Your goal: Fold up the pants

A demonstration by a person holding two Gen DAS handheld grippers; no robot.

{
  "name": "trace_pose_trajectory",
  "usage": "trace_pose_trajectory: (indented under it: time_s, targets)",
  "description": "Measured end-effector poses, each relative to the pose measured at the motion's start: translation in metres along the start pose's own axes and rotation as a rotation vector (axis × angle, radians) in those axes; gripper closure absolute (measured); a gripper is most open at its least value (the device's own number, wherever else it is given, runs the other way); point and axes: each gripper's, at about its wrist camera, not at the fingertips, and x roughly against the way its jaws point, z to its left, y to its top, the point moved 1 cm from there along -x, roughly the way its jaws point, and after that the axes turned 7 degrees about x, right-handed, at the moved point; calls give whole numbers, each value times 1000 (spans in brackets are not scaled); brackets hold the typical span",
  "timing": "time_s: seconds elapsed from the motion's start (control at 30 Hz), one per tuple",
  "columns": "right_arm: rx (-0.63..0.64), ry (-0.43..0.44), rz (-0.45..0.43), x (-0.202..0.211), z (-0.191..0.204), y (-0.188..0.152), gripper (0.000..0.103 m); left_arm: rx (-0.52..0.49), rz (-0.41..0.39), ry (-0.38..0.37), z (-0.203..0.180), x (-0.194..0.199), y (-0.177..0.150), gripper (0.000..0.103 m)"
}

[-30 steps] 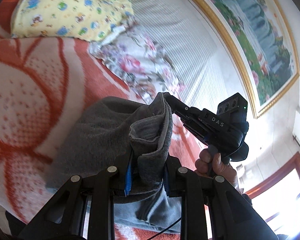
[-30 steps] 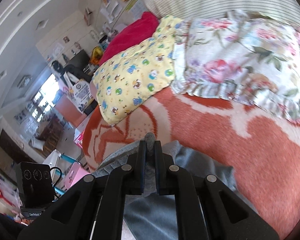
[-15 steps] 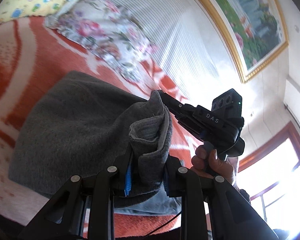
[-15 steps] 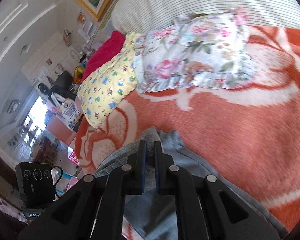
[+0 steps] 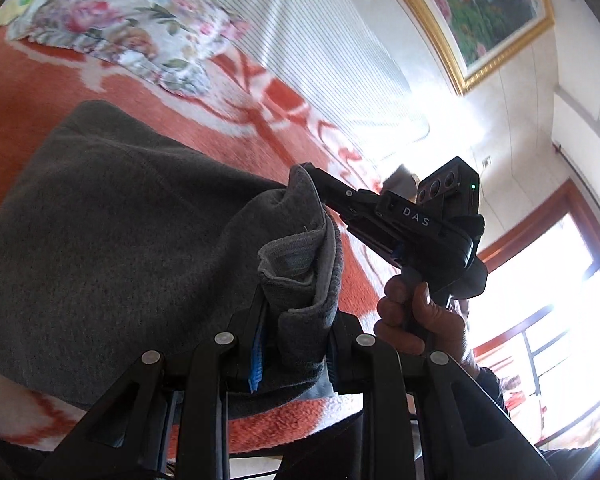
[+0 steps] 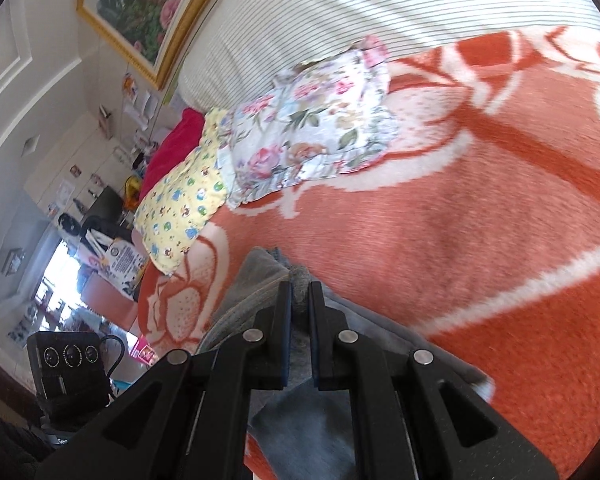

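Left wrist view shows my left tool [image 5: 294,344] clamped on a bunched hem of the soft grey knit pants [image 5: 112,240], lying on the bed's orange blanket [image 5: 28,92]. My right tool [image 6: 299,312] pinches the neighbouring corner. Limp fabric; hold edges. Both tools point downward.

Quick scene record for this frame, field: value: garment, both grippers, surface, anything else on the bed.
garment: grey pants, partly lifted, rest lying on the blanket
left gripper: shut on a thick bunched fold of the pants
right gripper: shut on a pants edge; a hand holds its grip
surface: orange-and-white blanket on a bed
other items: floral pillow, yellow print pillow, both apart from the pants
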Motion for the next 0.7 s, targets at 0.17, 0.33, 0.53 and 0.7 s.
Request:
trace_pose_trajectory:
  time_s: [0.17,0.33,0.53,0.7]
  targets:
    - [-35,-12,-40,23,-16,-10,94,-62,18,8,-22,-14,-8,79]
    - [-57,-14,-69,40,-27,-16,94,-93,37,-1,-35,-21,-14,79]
    - [-84,-34,-101,57,-42,-26,94,-153,71,22,-48,-43,-26,79]
    - [-128,-57,-96,55,-61,-42,94,-183,98,49,-48,-61,-37,79]
